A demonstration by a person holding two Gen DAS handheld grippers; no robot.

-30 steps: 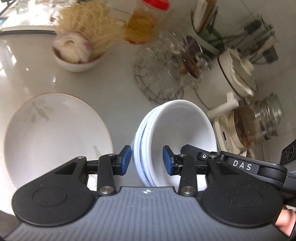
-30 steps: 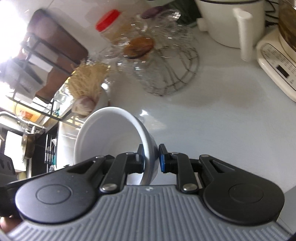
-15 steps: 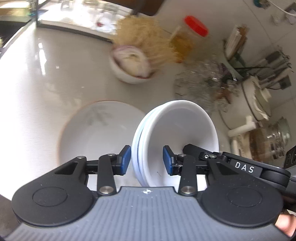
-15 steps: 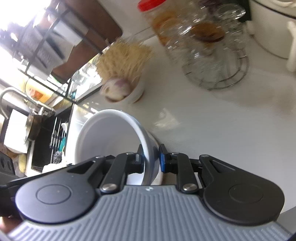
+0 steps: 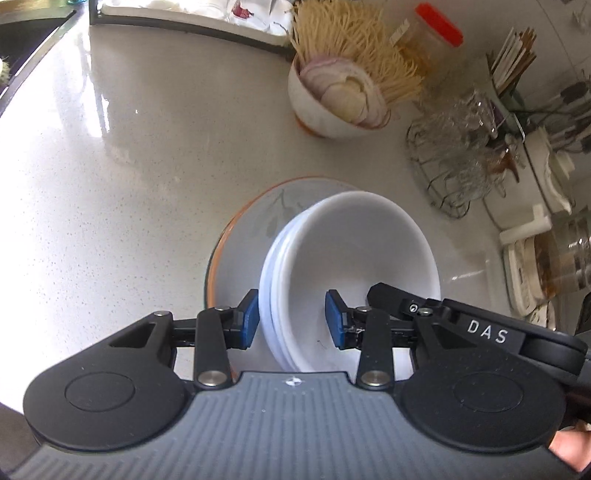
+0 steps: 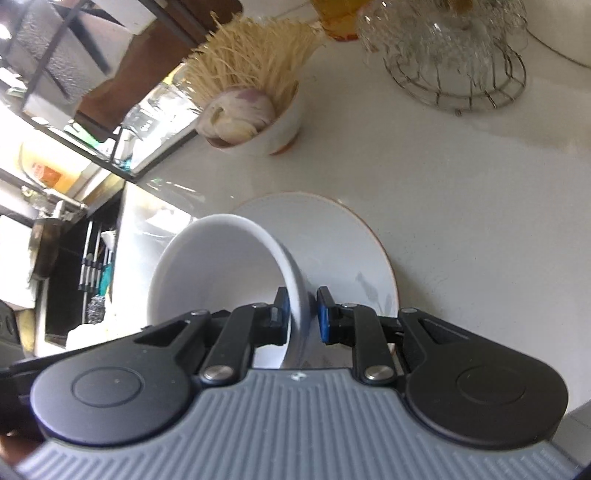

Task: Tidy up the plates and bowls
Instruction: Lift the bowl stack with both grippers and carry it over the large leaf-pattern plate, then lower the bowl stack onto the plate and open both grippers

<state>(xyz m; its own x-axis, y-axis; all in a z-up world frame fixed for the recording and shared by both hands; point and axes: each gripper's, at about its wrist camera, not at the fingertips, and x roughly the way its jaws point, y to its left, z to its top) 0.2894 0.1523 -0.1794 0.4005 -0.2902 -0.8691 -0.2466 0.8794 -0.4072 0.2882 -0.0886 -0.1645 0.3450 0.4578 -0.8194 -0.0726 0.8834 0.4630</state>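
Note:
A stack of white bowls [image 5: 354, 251] hangs tilted just above a large plate with an orange rim [image 5: 251, 221]. My left gripper [image 5: 291, 325] is shut on the stack's near left rim, one blue pad outside and one inside. In the right wrist view my right gripper [image 6: 301, 314] is shut on the opposite rim of the white bowls [image 6: 221, 266], with the plate [image 6: 332, 229] right behind. Its black body [image 5: 480, 332] shows at the right of the left wrist view. Whether the stack touches the plate is hidden.
On the white counter behind stand a small bowl of onion and dry noodles [image 5: 332, 107], a red-lidded jar [image 5: 436, 29] and a wire basket of glassware [image 5: 454, 158]. Kitchen appliances [image 5: 535, 251] line the right. A sink with utensils [image 6: 74, 277] lies to the left.
Both grippers have carried the bowl stack sideways and slightly down across the counter. The plate, earlier off to the stack's left, now lies directly behind and under it.

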